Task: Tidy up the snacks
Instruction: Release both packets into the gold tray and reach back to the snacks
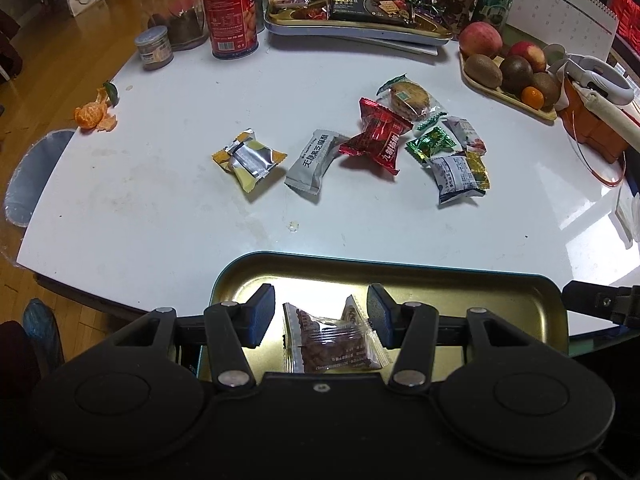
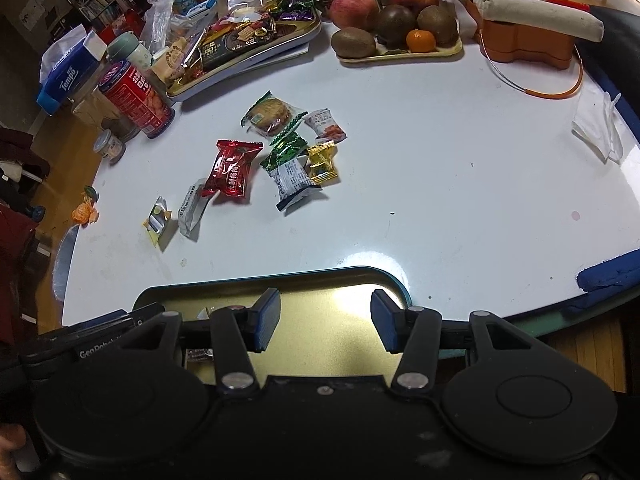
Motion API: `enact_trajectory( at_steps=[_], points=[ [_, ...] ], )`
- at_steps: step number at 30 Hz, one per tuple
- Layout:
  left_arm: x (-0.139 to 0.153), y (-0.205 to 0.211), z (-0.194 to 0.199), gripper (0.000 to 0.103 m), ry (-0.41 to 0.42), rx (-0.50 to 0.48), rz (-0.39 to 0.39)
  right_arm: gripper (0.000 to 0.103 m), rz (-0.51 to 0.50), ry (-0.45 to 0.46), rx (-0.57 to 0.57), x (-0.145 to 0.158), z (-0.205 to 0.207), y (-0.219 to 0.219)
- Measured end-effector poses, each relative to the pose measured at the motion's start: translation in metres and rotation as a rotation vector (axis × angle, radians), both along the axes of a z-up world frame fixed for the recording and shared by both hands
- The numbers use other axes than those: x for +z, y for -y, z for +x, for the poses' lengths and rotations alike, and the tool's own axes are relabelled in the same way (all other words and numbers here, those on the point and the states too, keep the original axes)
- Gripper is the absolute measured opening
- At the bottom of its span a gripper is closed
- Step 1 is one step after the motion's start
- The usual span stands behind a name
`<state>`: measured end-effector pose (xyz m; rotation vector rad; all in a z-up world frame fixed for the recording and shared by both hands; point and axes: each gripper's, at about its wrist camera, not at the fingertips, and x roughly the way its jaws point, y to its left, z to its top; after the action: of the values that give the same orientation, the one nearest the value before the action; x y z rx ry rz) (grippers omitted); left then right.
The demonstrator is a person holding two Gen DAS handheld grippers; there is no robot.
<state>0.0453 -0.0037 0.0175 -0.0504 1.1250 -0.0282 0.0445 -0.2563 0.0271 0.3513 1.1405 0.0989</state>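
The tin [image 1: 520, 300] holds one nut packet [image 1: 332, 340] between the released left gripper [image 1: 320, 316]; the right gripper [image 2: 326, 320], released, hovers at its 3 o'clock end.

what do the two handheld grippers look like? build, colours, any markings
Both are the same build: matte black bodies with two round raised discs, black linkage arms on silver rivets, and dark blue ribbed pads on the fingers. The left gripper shows no text. In the right gripper view, white "GenRobot" lettering shows on the black unit at left. No cables or sleeves visible.

Overhead light glares off the counter [image 2: 400, 200] and tray [image 1: 500, 300] ahead of my gripper; edges bend fisheye-style, corners dim, focus sharp.
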Motion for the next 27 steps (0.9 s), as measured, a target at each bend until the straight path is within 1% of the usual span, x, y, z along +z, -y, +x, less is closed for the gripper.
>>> enact_trajectory(
  at_steps=[3, 9, 17, 22, 25, 27],
  points=[
    [-0.003, 0.004, 0.001, 0.057, -0.009, -0.008, 0.001, 0.053, 0.0, -0.011, -0.006, -0.004, 0.002, 0.0],
    [-0.01, 0.015, 0.003, 0.057, -0.012, -0.057, 0.049, 0.053, -0.007, -0.02, -0.006, -0.011, 0.006, 0.0],
    [-0.013, 0.02, 0.011, 0.057, -0.018, -0.071, 0.066, 0.053, 0.03, -0.034, -0.05, -0.016, 0.014, 0.005],
    [-0.001, 0.027, 0.023, 0.059, 0.001, -0.074, 0.054, 0.053, 0.057, -0.016, -0.055, -0.009, 0.023, 0.003],
    [0.009, 0.028, 0.035, 0.059, 0.028, -0.077, 0.059, 0.053, 0.051, 0.007, -0.052, 0.003, 0.036, -0.001],
    [0.016, 0.026, 0.047, 0.059, 0.049, -0.054, 0.065, 0.053, 0.05, 0.032, -0.056, 0.012, 0.043, -0.001]
  ],
)
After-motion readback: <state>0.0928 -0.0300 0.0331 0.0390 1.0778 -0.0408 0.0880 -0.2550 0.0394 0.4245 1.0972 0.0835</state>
